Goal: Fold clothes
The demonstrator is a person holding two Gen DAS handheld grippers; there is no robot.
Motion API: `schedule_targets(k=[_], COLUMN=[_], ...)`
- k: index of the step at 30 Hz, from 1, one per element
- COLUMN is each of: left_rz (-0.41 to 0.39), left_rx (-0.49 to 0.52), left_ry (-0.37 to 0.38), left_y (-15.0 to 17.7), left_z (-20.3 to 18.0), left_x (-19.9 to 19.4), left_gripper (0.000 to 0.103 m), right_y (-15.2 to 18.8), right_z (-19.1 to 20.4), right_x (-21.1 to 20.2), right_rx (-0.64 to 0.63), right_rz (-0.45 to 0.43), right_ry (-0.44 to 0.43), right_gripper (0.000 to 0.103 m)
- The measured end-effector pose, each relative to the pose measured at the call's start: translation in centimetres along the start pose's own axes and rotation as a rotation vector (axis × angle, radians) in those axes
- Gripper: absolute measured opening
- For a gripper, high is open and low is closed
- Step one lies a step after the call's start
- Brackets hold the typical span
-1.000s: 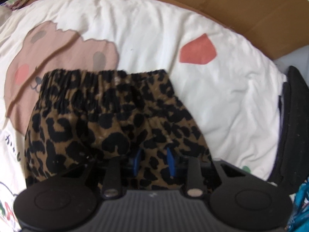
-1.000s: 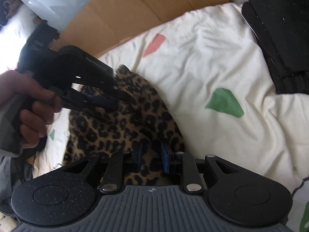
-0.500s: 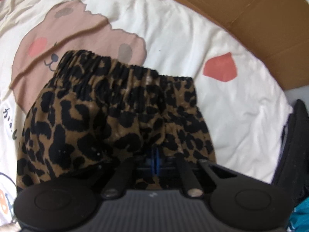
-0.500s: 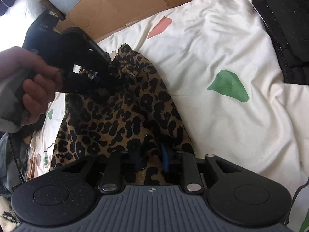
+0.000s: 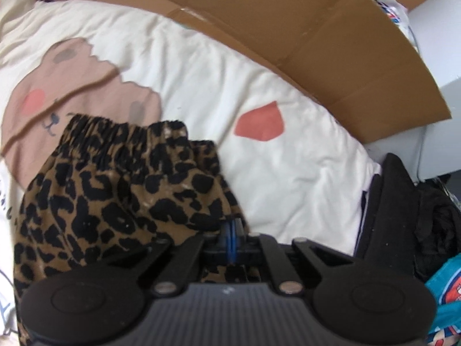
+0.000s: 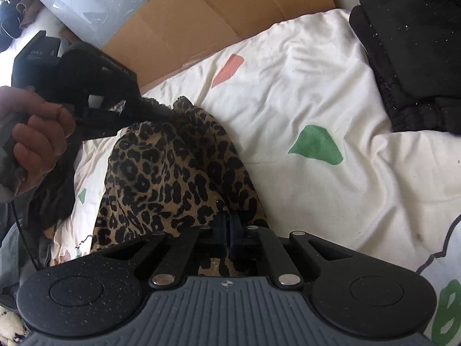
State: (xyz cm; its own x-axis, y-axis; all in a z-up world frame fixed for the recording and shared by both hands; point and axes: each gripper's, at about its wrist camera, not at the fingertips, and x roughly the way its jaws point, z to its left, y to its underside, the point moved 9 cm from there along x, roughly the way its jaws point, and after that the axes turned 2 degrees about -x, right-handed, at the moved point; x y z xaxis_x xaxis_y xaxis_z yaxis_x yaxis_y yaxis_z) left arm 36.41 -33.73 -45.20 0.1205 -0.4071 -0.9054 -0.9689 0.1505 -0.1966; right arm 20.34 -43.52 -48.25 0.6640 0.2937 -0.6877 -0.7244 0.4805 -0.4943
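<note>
Both grippers are clamped onto the leopard-print shorts (image 5: pixel 121 196): the left gripper (image 5: pixel 232 238) has its blue-padded fingers pinched together on a fold of the fabric, and the right gripper (image 6: pixel 229 230) has its fingers closed on another bit of the same garment. From the right wrist view, the person's hand (image 6: pixel 34 132) grips the left tool's handle, and the shorts hang stretched between the two tools. They sit over the white duvet (image 5: pixel 302 158), near its middle, gathered waistband toward the pink bear print (image 5: pixel 77 86). A red patch (image 5: pixel 259 122) and a green patch (image 6: pixel 315 145) show on the cover beside them. Brown cardboard (image 5: pixel 302 34) lies along the duvet's far edge, and black clothing (image 6: pixel 412 49) sits piled at its right edge.
</note>
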Motion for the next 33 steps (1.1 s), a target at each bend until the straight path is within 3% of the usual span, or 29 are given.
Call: schedule_targets(k=[7, 24, 27, 29, 31, 33], left_rz=[0.005, 0.051, 0.078, 0.084, 0.073, 0.061], left_rx=[0.025, 0.024, 0.012, 0.025, 0.080, 0.135], left_ry=[0.029, 0.023, 0.059, 0.083, 0.097, 0.110], left_y=[-0.1, 1.3, 0.9, 0.5, 0.0, -0.5], left_z=[-2.1, -1.1, -1.0, -1.5, -2.0, -2.6], left_x=[1.2, 7.1, 7.1, 5.9, 4.2, 2.4], left_gripper=[0.000, 0.002, 0.006, 0.019, 0.043, 0.045], right_y=[-0.2, 0.1, 0.1, -0.1, -0.4, -0.5], right_z=[-0.5, -2.9, -3.5, -4.0, -5.0, -5.8], right_x=[-0.2, -0.2, -0.4, -1.6, -3.1, -4.4], right_rx=[0.015, 0.095, 0.149, 0.197, 0.221, 0.239], right_rz=[-0.003, 0.029, 0.039, 0.025, 0.005, -0.015], right_ry=[0.020, 0.101, 0.077, 0.036, 0.039, 0.040], right_gripper=[0.000, 0.000, 0.000, 0.001, 0.002, 0.002])
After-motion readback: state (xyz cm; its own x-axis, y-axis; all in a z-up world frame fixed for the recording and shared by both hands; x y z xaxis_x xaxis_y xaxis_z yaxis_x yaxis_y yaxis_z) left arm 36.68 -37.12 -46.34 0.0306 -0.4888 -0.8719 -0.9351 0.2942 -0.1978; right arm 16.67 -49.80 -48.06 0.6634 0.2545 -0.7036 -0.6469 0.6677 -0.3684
